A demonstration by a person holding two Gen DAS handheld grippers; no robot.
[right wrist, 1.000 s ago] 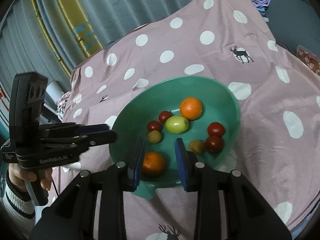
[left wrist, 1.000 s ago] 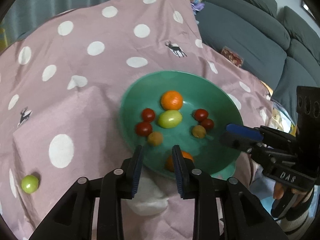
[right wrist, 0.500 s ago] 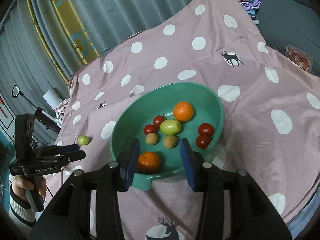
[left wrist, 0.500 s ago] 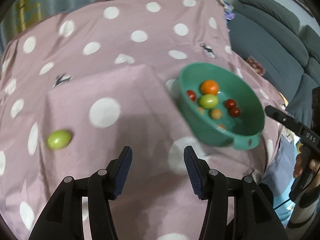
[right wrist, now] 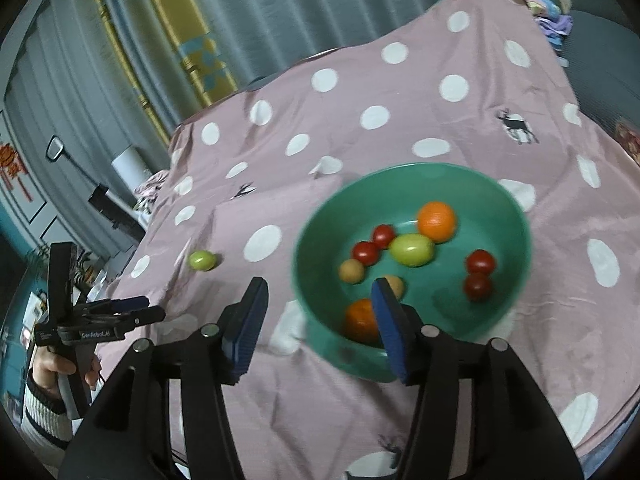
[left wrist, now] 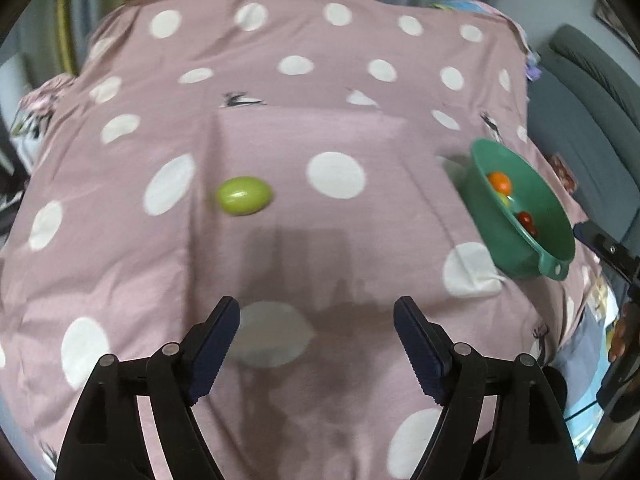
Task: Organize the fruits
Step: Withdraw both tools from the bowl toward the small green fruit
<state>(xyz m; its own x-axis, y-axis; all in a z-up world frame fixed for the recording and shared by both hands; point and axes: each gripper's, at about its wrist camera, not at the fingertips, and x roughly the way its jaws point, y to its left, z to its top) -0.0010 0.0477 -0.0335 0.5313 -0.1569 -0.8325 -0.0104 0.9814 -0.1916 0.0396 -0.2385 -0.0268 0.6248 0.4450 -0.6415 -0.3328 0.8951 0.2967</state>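
A glossy green plastic bowl point(right wrist: 412, 184), round with a small pouring lip, sits on the pink polka-dot cloth point(right wrist: 460, 128) and holds most of your fruit: two dimpled oranges, one near the far wall point(right wrist: 436, 221) and one against the near wall point(right wrist: 360, 319); a smooth yellow-green oval fruit point(right wrist: 412, 249) at the centre; four shiny red cherry tomatoes, two to its left point(right wrist: 374, 244) and two at the right point(right wrist: 479, 273); and two small tan round fruits point(right wrist: 352, 271). One green fruit point(left wrist: 244, 195), egg-shaped and waxy, lies alone on the soft, creased cloth, well apart from the bowl and ahead of your left gripper point(left wrist: 316, 336). That gripper's ribbed blue pads point(left wrist: 216, 344) stand wide and are opening, with only cloth between them. Your right gripper point(right wrist: 320, 320) hangs at the bowl's near rim, its jaws moderately apart and opening, gripping nothing; its right pad point(right wrist: 390, 332) overlaps the near orange in view. Grey pleated curtains point(right wrist: 280, 8) hang behind.
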